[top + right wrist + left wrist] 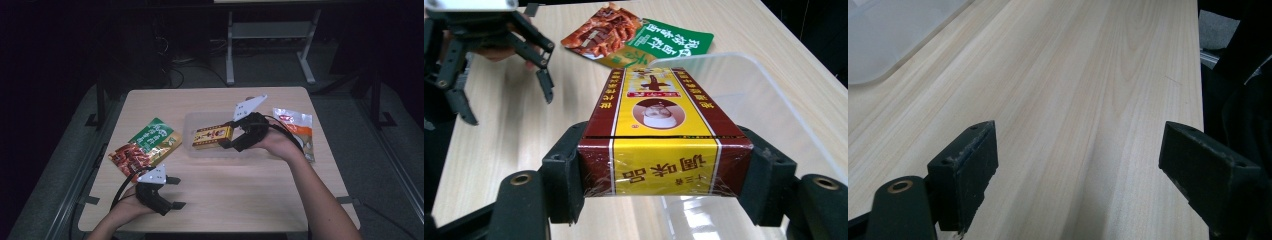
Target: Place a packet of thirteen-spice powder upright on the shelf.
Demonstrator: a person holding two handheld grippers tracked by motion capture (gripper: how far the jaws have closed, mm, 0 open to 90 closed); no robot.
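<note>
Right gripper (234,140) clamped on the red-and-yellow cardboard seasoning box (213,136); left gripper (175,192) released.

I had the box pinched by its near end between both right jaws, centre of the high view, body held over the clear plastic tray (192,121) at the middle of the light wooden table (240,200). Whether it touched the tray floor, I couldn't tell. In the right gripper view the box (659,135) filled the lower centre, with the green-and-red snack pouch (634,35) at top centre. Left gripper sat low in the lower left of the high view, jaws wide apart over bare wood, holding nothing. An orange-and-clear sachet (297,127) lay flat right of the tray.
</note>
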